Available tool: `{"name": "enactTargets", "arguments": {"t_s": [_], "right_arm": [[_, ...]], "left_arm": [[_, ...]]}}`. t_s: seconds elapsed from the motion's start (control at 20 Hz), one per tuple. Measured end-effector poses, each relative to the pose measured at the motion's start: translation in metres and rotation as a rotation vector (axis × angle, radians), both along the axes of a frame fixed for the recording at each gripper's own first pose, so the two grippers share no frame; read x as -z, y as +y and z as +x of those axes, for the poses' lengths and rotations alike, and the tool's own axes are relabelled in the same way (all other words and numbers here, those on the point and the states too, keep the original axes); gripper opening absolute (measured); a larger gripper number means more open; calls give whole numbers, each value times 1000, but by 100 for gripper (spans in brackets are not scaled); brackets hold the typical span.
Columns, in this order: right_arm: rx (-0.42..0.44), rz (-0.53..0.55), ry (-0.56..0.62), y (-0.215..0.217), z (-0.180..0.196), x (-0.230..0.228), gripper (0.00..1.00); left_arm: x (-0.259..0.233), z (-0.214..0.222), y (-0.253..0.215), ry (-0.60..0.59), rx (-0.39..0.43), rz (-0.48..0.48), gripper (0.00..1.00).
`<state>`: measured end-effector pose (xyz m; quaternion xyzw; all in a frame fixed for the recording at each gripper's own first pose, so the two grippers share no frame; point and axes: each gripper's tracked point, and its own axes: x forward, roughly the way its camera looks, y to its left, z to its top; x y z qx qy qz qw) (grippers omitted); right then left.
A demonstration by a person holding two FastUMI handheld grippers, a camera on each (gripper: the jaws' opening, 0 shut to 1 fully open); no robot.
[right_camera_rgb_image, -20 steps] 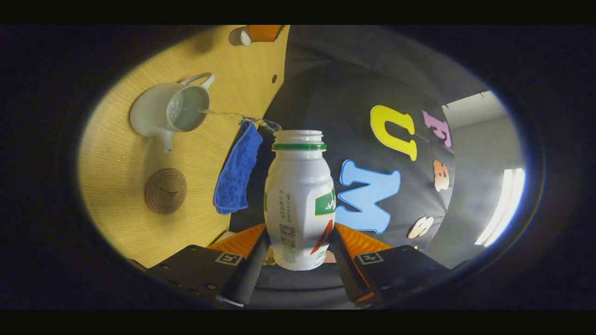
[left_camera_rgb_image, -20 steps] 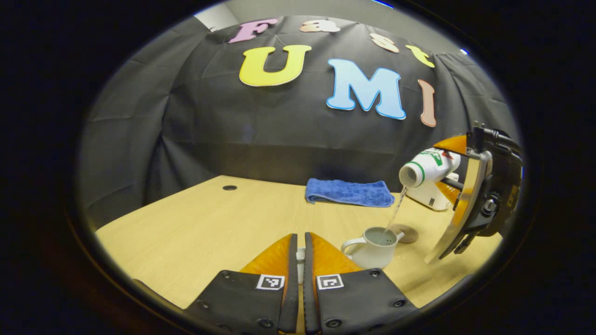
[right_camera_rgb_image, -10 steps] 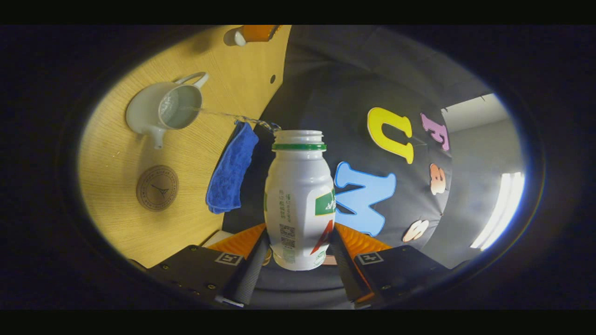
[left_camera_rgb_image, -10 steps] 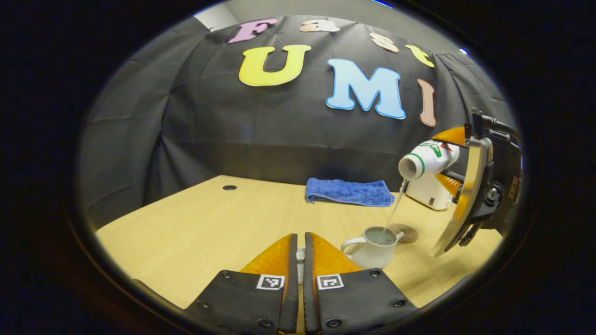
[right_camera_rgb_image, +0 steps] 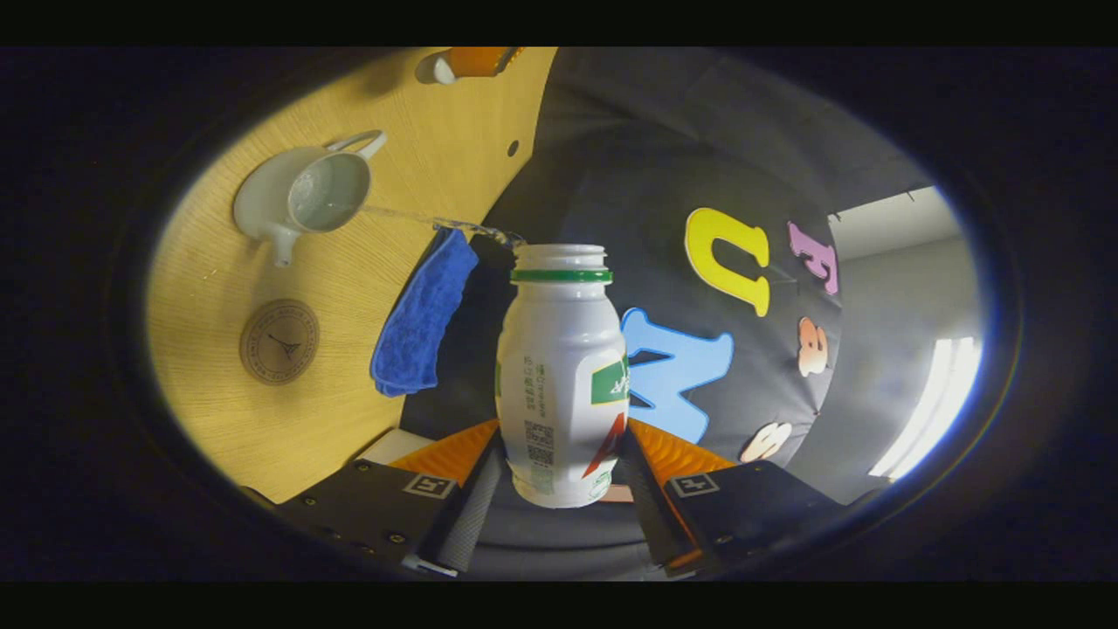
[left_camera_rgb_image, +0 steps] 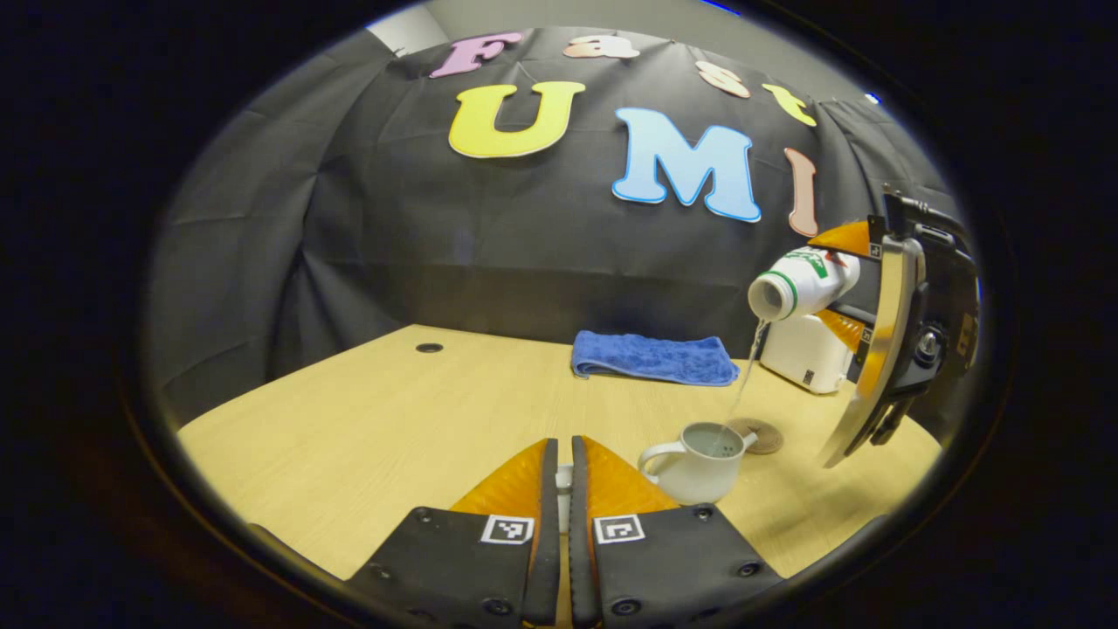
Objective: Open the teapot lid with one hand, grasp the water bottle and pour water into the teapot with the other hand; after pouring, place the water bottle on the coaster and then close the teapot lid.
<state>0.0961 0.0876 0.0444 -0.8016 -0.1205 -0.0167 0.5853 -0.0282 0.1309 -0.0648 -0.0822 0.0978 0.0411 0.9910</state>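
Note:
A white teapot (left_camera_rgb_image: 694, 454) (right_camera_rgb_image: 301, 196) stands open on the wooden table, with water inside. My right gripper (right_camera_rgb_image: 559, 437) is shut on a white water bottle (right_camera_rgb_image: 559, 376) with a green neck ring. In the left gripper view the bottle (left_camera_rgb_image: 799, 284) is tipped above and to the right of the teapot, and a thin stream of water falls from its mouth into the pot. My left gripper (left_camera_rgb_image: 563, 454) is shut on the small white teapot lid (left_camera_rgb_image: 564, 489) (right_camera_rgb_image: 432, 70), low and just left of the teapot. A round brown coaster (left_camera_rgb_image: 758, 434) (right_camera_rgb_image: 279, 341) lies bare beside the teapot's spout.
A folded blue towel (left_camera_rgb_image: 655, 358) (right_camera_rgb_image: 415, 328) lies behind the teapot near the wall. A white box (left_camera_rgb_image: 803, 354) sits at the table's far right, under the bottle. A small round hole (left_camera_rgb_image: 429, 348) marks the tabletop at the back left.
My right gripper has risen a little with the bottle, which is tipped further while the stream keeps running into the teapot. The left gripper has stayed put with the lid.

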Motion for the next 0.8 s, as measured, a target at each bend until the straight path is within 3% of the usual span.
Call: {"name": "enactTargets", "arguments": {"t_s": [0.2,0.3,0.4,0.8], "right_arm": [[-8,-24,-7,0,0,-1,74],[-13,-34,-11,1,1,-3,74],[-15,-45,-16,1,2,-4,74],[-36,-88,-35,4,2,-7,74]], "left_arm": [[2,1,0,5,1,-5,8],[2,1,0,4,2,-9,15],[3,0,-1,3,4,-12,12],[8,-1,-7,12,15,-13,15]]}}
